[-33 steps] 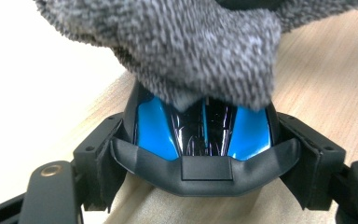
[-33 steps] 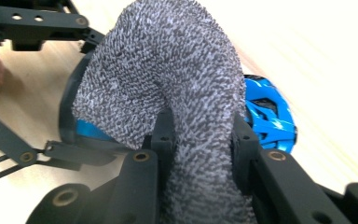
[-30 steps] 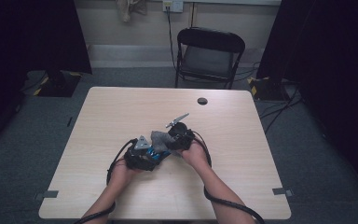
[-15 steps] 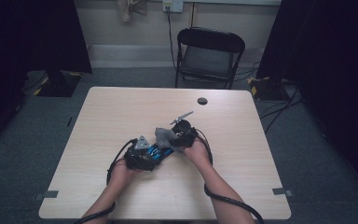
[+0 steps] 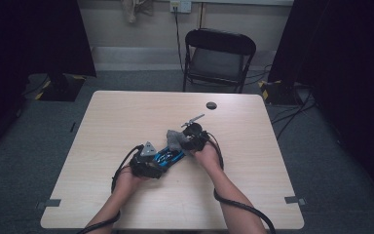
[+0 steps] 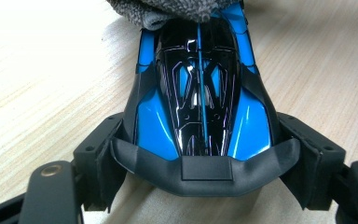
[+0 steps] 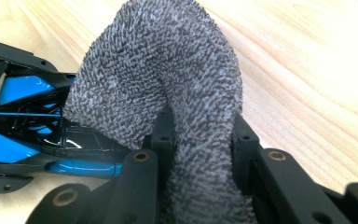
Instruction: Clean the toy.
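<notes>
A blue and black toy race car (image 6: 199, 95) lies on the wooden table (image 5: 126, 122). My left gripper (image 6: 205, 161) is shut on the car's dark front wing, one jaw on each side. My right gripper (image 7: 198, 140) is shut on a grey terry cloth (image 7: 168, 79), which lies bunched over the car's far end (image 7: 32, 126). In the high view the left gripper (image 5: 146, 163), the car (image 5: 168, 156), the cloth (image 5: 175, 139) and the right gripper (image 5: 192, 139) sit close together at the table's middle.
A small dark round object (image 5: 211, 105) lies near the table's far edge. A thin grey tool-like piece (image 5: 192, 119) juts out just beyond my right gripper. A black folding chair (image 5: 216, 58) stands behind the table. Cables trail from both grippers toward the near edge.
My right gripper with the cloth has shifted slightly left along the car. The left gripper and car have stayed put.
</notes>
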